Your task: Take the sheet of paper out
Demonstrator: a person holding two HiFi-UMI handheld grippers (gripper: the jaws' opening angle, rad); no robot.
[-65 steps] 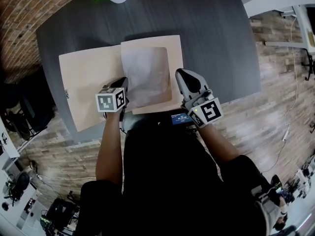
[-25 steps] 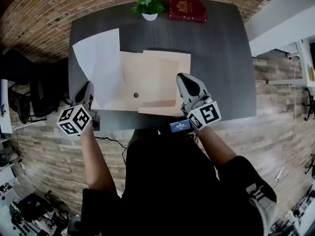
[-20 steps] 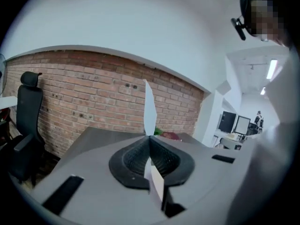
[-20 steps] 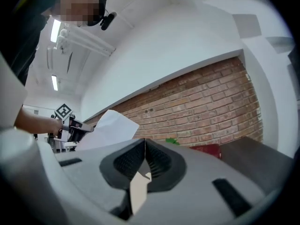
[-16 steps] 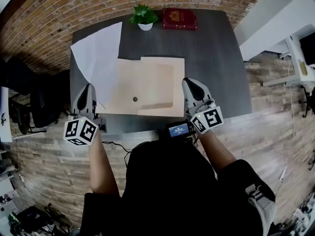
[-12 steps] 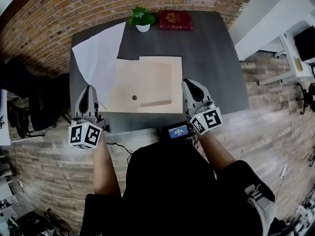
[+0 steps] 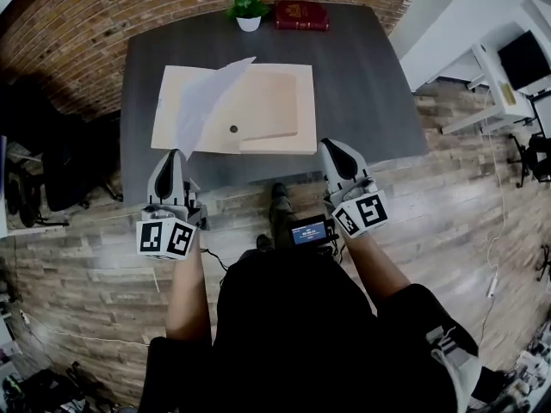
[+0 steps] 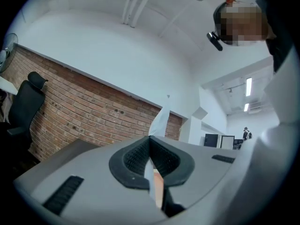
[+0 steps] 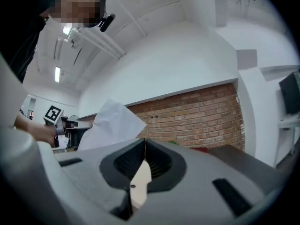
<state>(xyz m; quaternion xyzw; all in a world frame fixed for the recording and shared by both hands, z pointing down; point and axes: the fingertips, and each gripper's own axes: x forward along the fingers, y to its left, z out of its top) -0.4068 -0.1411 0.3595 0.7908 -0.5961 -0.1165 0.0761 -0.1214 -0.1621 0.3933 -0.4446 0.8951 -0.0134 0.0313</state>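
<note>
Left tool [image 7: 172,156] clenched on the lower corner of the sheet of paper [image 7: 207,97]. The sheet rises slanted over the left half of the beige envelope [image 7: 280,101], clear of it. Right tool [image 7: 332,147] clenched, tips together, just beside the envelope's near right corner.

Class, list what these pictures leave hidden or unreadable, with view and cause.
Title on the red book: head view, too small.
Part of the beige folder: head view, covered by the sheet of paper.
Text on the small screen: head view, too small.
Sheet's face: left gripper view, nearly edge-on.
</note>
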